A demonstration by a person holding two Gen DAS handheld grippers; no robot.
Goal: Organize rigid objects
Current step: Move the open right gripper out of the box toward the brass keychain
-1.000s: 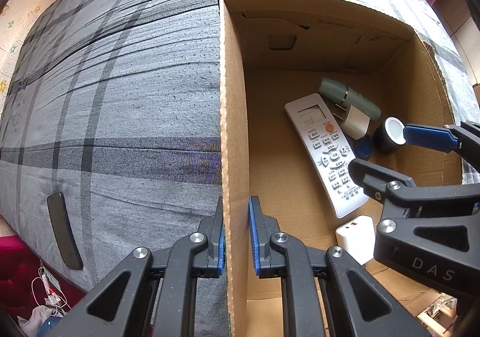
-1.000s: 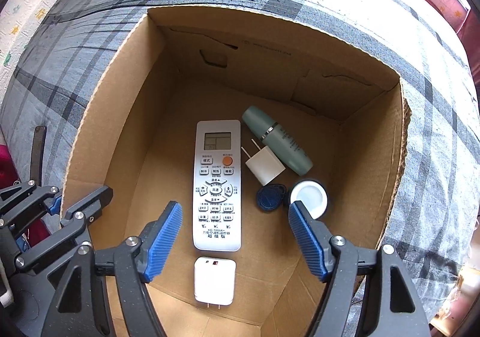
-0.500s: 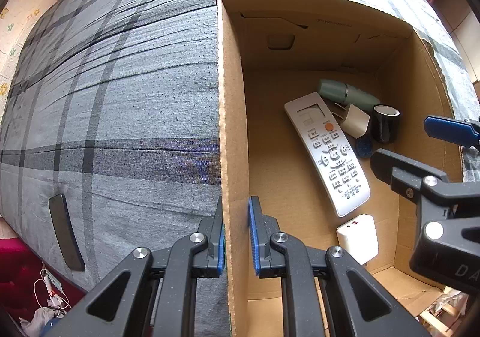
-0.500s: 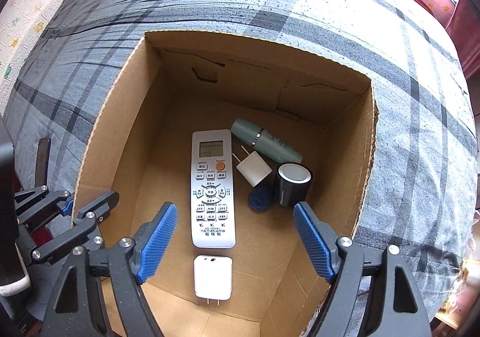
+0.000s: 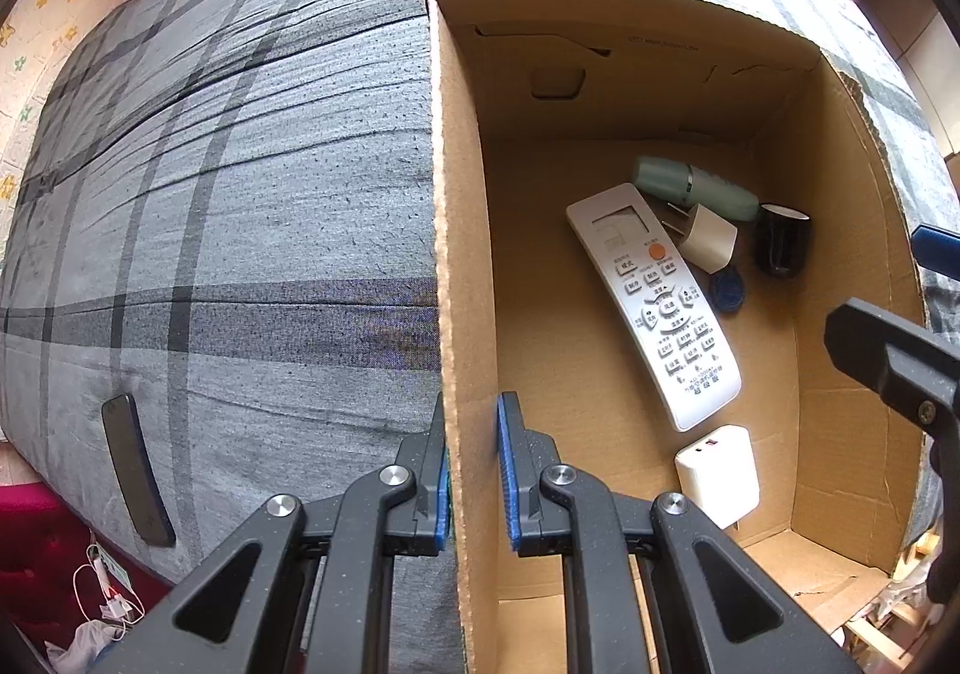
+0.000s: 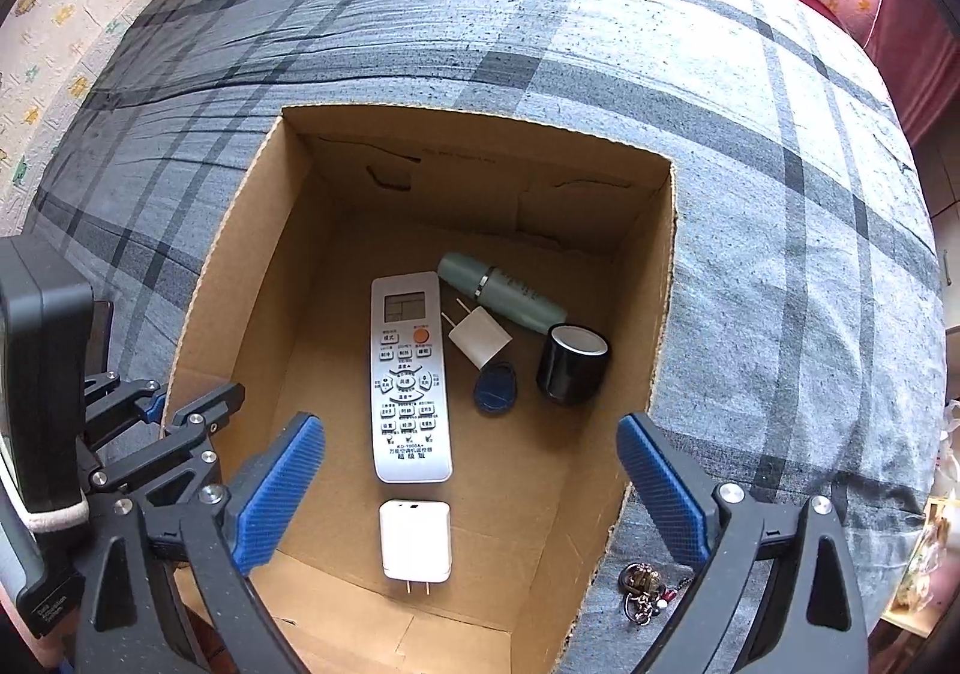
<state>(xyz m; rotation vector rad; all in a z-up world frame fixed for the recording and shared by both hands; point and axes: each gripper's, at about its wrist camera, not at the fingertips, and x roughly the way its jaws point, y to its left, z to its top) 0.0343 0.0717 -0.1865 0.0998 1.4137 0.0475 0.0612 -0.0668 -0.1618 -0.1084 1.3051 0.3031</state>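
Note:
An open cardboard box [image 6: 660, 278] sits on a grey plaid bed. Inside lie a white remote [image 6: 408, 380], a green cylinder [image 6: 504, 296], a small white plug [image 6: 480, 338], a blue fob [image 6: 495, 389], an upright black jar [image 6: 570, 362] and a white charger [image 6: 415, 539]. My left gripper [image 5: 471, 470] is shut on the box's left wall [image 5: 459, 254]. My right gripper [image 6: 471, 488] is open and empty, above the box's near end. The remote [image 5: 654, 302], jar [image 5: 780, 248] and charger [image 5: 717, 473] also show in the left wrist view.
A black phone [image 5: 135, 470] lies on the bed left of the box. A keyring [image 6: 642, 590] lies on the bed by the box's near right corner. A patterned wall and red curtain border the bed.
My right gripper has risen up and back out of the box, open. The black jar it was around now stands upright in the box. The left gripper has not moved.

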